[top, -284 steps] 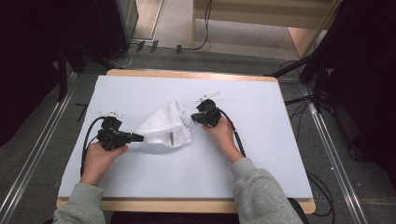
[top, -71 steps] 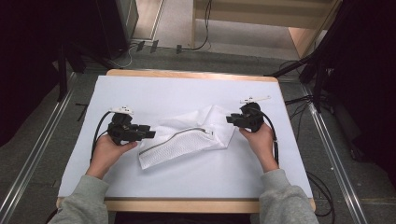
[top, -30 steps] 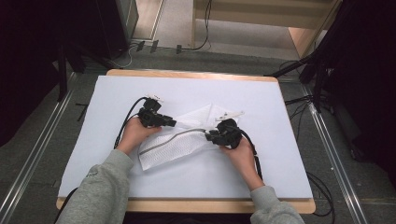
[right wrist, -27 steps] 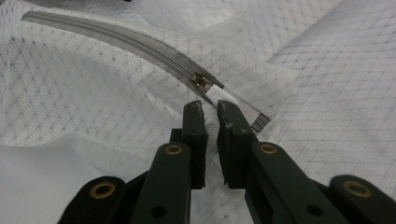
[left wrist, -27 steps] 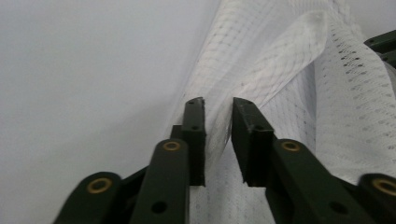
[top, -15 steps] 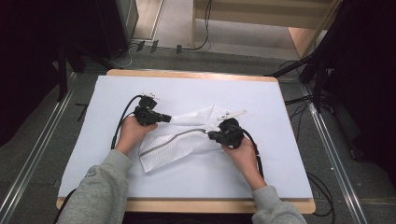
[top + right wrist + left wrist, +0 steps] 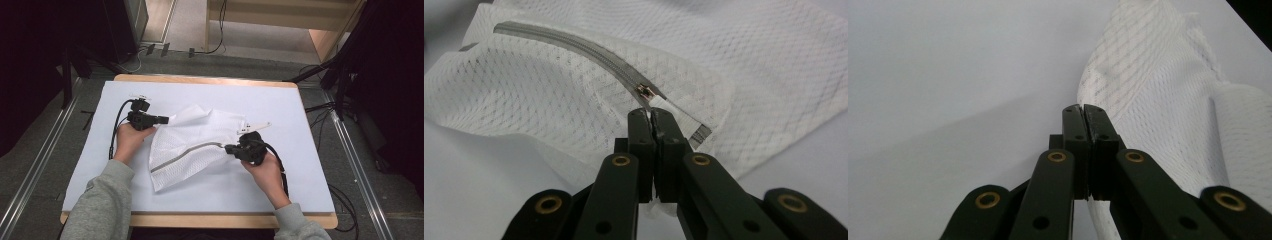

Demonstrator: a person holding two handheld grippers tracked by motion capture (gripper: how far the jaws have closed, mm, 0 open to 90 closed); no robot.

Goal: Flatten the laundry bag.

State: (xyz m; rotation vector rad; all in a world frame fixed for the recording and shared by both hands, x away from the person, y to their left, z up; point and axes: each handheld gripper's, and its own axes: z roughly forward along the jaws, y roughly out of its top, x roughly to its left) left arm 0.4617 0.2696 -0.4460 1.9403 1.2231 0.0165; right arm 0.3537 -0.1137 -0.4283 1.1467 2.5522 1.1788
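The white mesh bag lies crumpled near the middle of the table, its grey zipper running across the front. The left gripper has its fingers pressed together on the bag's upper left corner, a bit of mesh pinched between them. The right gripper is clamped on the fabric right at the zipper's end, beside the slider; its fingers meet with a sliver of white cloth caught in them. Both grips have only just closed. To me this looks like the spreading step: two holds taken, the cloth between them slack and rumpled. Next, I'd guess, comes drawing the hands apart, gently, so the mesh flattens without slipping free or bunching at the zipper
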